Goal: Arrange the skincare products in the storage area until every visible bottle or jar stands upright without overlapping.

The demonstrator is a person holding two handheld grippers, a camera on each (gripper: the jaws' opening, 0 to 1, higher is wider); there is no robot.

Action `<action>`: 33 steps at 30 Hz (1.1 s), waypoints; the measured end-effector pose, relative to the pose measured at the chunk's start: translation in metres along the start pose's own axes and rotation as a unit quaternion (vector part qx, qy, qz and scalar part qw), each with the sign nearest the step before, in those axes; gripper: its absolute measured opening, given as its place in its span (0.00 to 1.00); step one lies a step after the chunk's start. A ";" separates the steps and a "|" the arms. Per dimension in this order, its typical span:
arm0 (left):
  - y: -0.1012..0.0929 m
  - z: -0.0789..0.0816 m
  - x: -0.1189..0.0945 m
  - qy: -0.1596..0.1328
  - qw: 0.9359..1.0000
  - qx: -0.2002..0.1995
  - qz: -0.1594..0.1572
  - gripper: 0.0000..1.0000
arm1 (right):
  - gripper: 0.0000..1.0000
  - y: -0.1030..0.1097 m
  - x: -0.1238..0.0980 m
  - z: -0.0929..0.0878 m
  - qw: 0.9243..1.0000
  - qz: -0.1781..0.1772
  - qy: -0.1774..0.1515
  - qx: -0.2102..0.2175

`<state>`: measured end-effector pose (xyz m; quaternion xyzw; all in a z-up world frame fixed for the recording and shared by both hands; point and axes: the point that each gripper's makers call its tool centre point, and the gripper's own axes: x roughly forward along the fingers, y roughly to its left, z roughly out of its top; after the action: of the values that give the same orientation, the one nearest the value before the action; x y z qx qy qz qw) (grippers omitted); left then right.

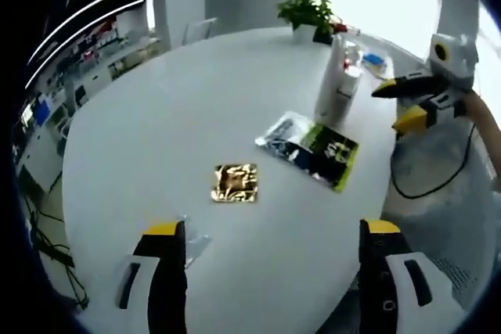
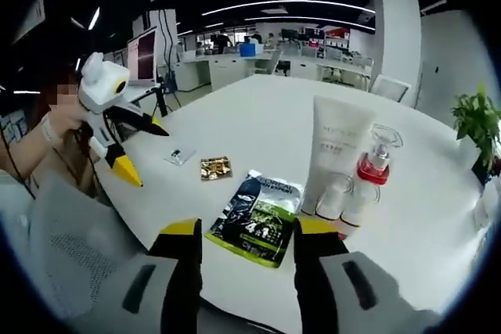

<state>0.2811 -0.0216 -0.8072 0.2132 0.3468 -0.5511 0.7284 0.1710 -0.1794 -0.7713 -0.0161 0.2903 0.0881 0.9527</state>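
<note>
— Yellow-tipped jaws on both sides, and nothing between them. The left gripper (image 1: 272, 232) had its jaws spread wide over the white table (image 1: 156, 138), and the right gripper (image 2: 246, 228) was parted too, gripping nothing.

— What lay just ahead of each?

— Ahead of the left jaws, a small gold foil sachet (image 1: 234, 183) lay flat; by the left jaw's tip sat a small clear packet (image 1: 192, 242). Beyond the sachet, towards the right gripper's side, lay a dark green-and-black pouch (image 1: 311, 149), also flat. From the right gripper view that same pouch lay directly past the jaw tips, nearly between them.

— And the bottles?

— Past the pouch and a little to the right gripper's outer side stood a tall white tube (image 2: 337, 150), upright on its cap. Touching or just beside it were a pump bottle with a red collar (image 2: 374, 163) and two small white bottles (image 2: 348, 201), all upright as far as I could tell. Whether they touched one another I couldn't say; they were crowded close.

— So how far along?

— I judged the standing cluster close to done, perhaps needing a little spacing. The pouch and sachets lay flat and apart, overlapping nothing.

— Poses?

— Both grippers hovered above the table edge, clear of everything, the left held by a hand (image 2: 59, 127) well apart from the products, the right nearer the pouch and tube.
</note>
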 end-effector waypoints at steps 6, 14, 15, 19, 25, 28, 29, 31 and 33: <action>0.001 0.003 0.008 0.011 1.000 0.015 -0.014 0.77 | 0.38 0.002 0.010 0.002 1.000 0.016 -0.014 0.022; 0.009 0.003 0.019 0.036 0.998 0.044 -0.023 0.70 | 0.37 0.008 0.017 0.009 0.998 0.034 -0.043 0.029; 0.011 0.004 0.020 0.036 0.998 0.052 -0.023 0.69 | 0.37 0.009 0.017 0.010 0.998 0.036 -0.046 0.030; 0.022 0.005 0.029 0.052 0.995 0.080 -0.017 0.63 | 0.37 0.010 0.018 0.010 0.998 0.038 -0.046 0.029; 0.040 0.017 0.043 0.046 0.992 0.114 -0.003 0.63 | 0.39 0.012 0.019 0.006 0.999 0.037 -0.033 0.013; 0.052 0.017 0.051 0.053 0.991 0.121 0.006 0.59 | 0.39 0.011 0.017 0.006 0.999 0.036 -0.031 0.009; 0.053 0.015 0.052 0.059 0.991 0.122 0.004 0.59 | 0.39 0.010 0.014 0.006 0.999 0.035 -0.030 0.010; 0.057 0.012 0.057 0.070 0.989 0.131 0.001 0.58 | 0.39 0.008 0.009 0.006 0.999 0.028 -0.030 0.009; 0.060 0.010 0.062 0.077 0.987 0.138 0.002 0.58 | 0.40 0.005 0.004 0.006 0.999 0.022 -0.031 0.010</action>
<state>0.3506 -0.0505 -0.8508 0.3547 0.3217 -0.5739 0.6644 0.1767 -0.1734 -0.7682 0.0026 0.2622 0.1066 0.9591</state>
